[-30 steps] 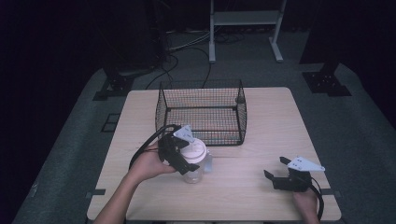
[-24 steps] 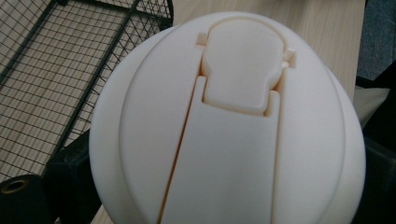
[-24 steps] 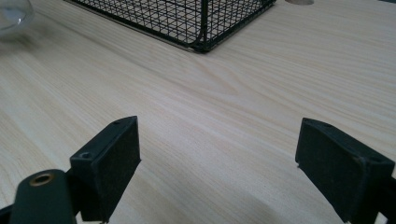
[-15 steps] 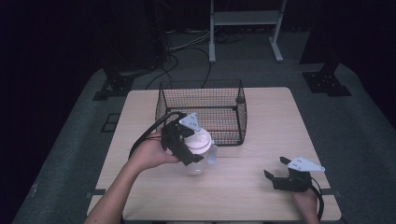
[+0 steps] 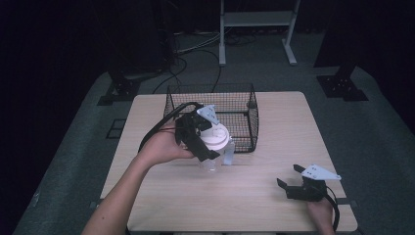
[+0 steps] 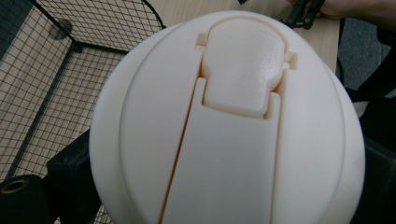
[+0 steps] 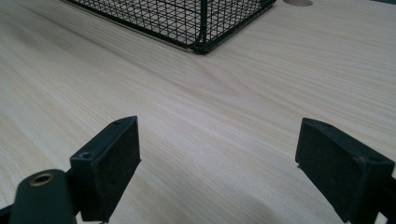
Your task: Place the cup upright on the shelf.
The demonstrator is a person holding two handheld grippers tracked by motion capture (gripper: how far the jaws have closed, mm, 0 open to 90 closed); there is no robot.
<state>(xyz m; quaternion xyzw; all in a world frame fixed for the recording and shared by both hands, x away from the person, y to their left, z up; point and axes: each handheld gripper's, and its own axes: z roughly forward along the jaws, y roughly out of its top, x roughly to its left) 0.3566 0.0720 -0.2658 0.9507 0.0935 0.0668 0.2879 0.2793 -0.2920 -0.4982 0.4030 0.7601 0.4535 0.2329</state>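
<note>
- The table (image 5: 274, 147) is the biggest thing here, pale wood with plenty of bare surface on our right side; dark floor and metal stands lie beyond it.
- The wire basket (image 5: 244, 105) sits toward the far middle of the table, black mesh, open at the top, with nothing visible inside it. In the left gripper view its mesh wall (image 6: 56, 70) shows at the upper left, and its near corner (image 7: 201, 28) shows in the right gripper view.
- The bottle (image 5: 215, 147), clear-bodied with a broad white flip-top lid, is held just in front of the basket's near wall, near its left half. We cannot tell whether its base touches the table.
- Our left gripper (image 5: 203, 134) is clamped on the bottle just under the lid; in its own view the lid (image 6: 229, 121) looms close, with the black jaws at either side.
- We judge the step in hand to be carrying the bottle to the basket. The next move calls for raising it above the near rim, moving it forward over the open top, then lowering and letting go.
- That near mesh wall is what stands in the way; a low carry would knock the bottle against it.
- Our right gripper (image 5: 293, 178) rests near the table's front right corner, well apart from the bottle, jaws spread wide and holding nothing (image 7: 219, 172).
</note>
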